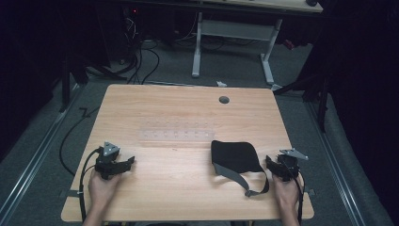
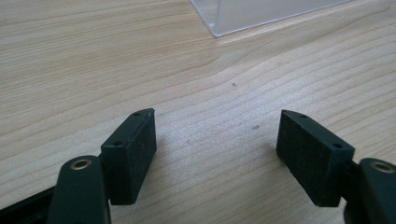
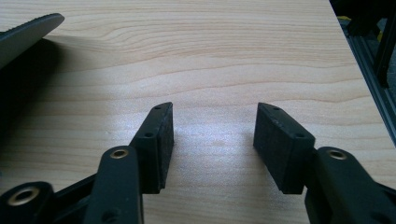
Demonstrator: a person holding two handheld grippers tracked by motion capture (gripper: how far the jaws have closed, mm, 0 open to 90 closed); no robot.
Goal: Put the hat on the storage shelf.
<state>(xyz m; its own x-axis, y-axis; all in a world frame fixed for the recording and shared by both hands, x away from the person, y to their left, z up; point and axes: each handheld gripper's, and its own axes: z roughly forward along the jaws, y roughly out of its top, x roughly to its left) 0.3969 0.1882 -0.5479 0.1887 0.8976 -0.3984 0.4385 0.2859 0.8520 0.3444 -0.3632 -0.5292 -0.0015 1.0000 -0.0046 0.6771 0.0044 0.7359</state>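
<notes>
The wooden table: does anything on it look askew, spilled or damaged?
Nothing stands out. The black pouch lies flat on the table, its grey strap loosely trailing toward the near edge. The clear plastic piece lies flat mid-table. Both claws, left and right, rest open and empty. No spill or damage is visible.

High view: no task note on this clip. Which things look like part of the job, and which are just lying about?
Likely part of the job:
- black sleep mask with grey strap, beside the right gripper
- clear plastic rack at mid-table
- left gripper, open over bare wood

Just there:
- wooden table
- cable hole
- white-legged desk behind
- floor cables
</notes>
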